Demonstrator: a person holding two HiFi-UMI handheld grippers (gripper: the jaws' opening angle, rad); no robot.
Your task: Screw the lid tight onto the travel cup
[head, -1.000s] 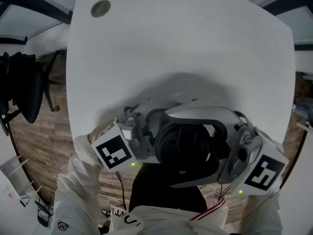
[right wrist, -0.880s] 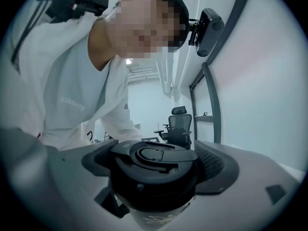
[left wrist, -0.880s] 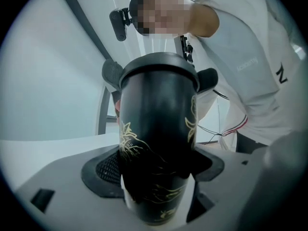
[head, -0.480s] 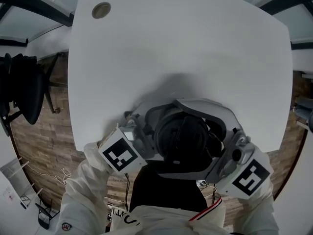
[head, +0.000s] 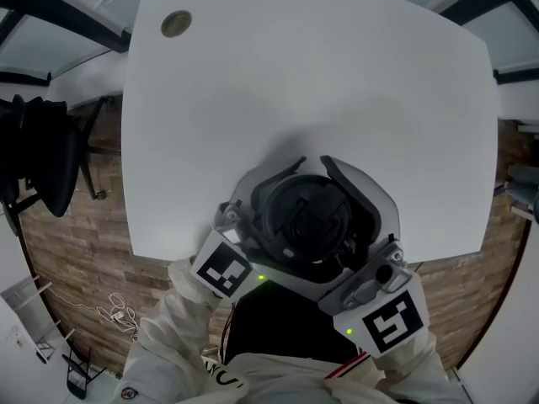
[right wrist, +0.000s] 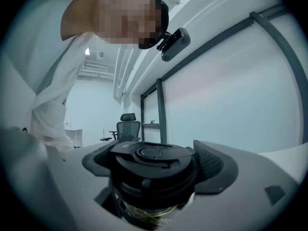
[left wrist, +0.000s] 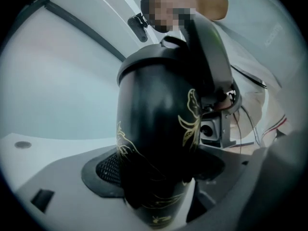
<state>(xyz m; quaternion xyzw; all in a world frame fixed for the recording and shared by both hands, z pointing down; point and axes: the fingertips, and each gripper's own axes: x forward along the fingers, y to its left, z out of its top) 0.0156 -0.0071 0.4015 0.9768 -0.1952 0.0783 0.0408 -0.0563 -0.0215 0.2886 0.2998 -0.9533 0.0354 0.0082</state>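
A black travel cup with gold line drawings (left wrist: 154, 129) stands upright over the table's near edge, held in the air between both grippers. My left gripper (left wrist: 154, 177) is shut on the cup's body, its jaws pressing the sides; from the head view the left gripper (head: 282, 217) comes in from the lower left. The black lid (right wrist: 151, 160) sits on the cup's mouth, seen from above as the lid (head: 310, 217). My right gripper (right wrist: 154, 177) is shut on the lid's rim; in the head view the right gripper (head: 333, 221) reaches in from the lower right.
The white table (head: 337, 74) stretches away beyond the cup, with a round cable hole (head: 176, 23) at its far left corner. A black office chair (head: 42, 158) stands on the wooden floor to the left. The person's white sleeves (head: 168, 343) lie below the grippers.
The right gripper has swung clockwise round the cup, its marker cube going left and down. The left gripper has turned the opposite way, its cube shifting right. The cup sits slightly further over the table.
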